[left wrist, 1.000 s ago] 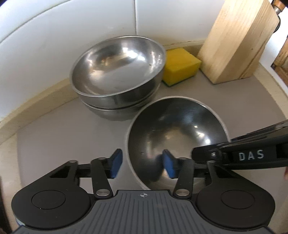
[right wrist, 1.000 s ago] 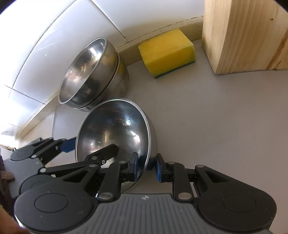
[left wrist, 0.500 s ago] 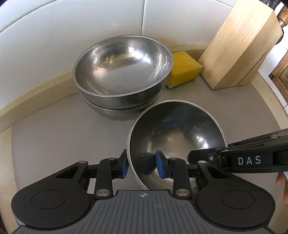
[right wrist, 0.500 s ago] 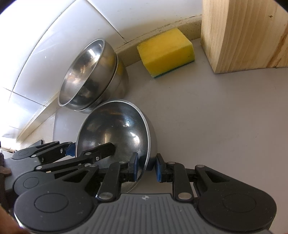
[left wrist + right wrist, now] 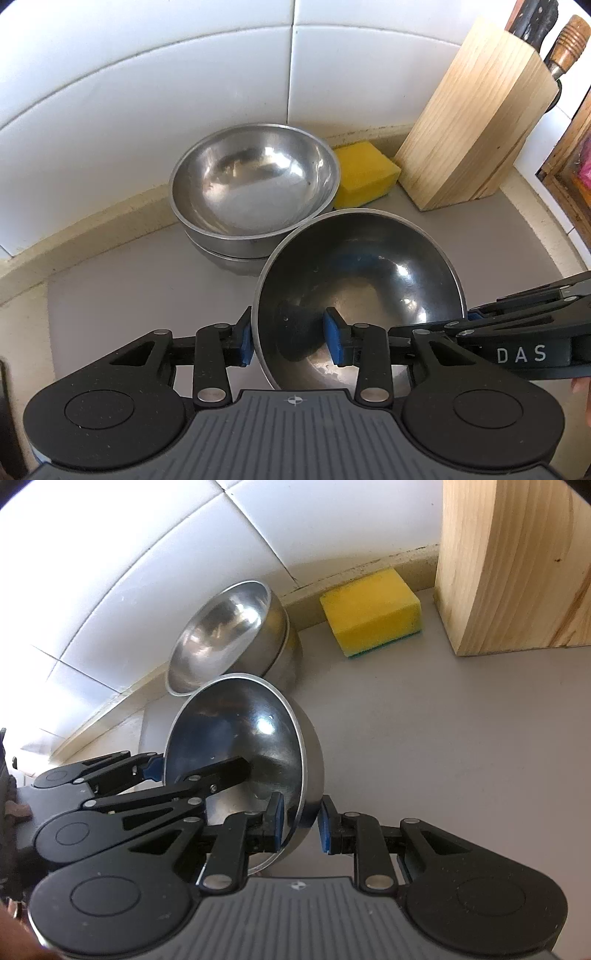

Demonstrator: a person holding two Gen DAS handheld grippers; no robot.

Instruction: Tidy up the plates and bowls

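Left wrist view: the left claw (image 5: 290,341) straddles the near rim of the steel bowl (image 5: 373,291), one blue pad (image 5: 244,341) outside the wall and the other inside; the inner pad looks a little off the metal, so a firm clamp cannot be told here. The bowl tilts, its far rim overlapping the stacked bowls (image 5: 255,192), which sit against the tiled wall (image 5: 184,92). A yellow sponge (image 5: 364,173) lies just beside the stack, and a knife block (image 5: 476,125) stands to its right. The right claw (image 5: 471,317) reaches the bowl's right rim. Bare grey surface (image 5: 122,288) lies open to the left.

Right wrist view: the right claw (image 5: 300,821) is narrowed around the steel bowl's (image 5: 236,734) rim, pads on either side of the wall. The left claw (image 5: 155,768) meets the opposite edge. The stacked bowls (image 5: 225,631) stand just behind, the sponge (image 5: 371,609) near the knife block (image 5: 513,565). Open surface (image 5: 443,738) spreads to the right.
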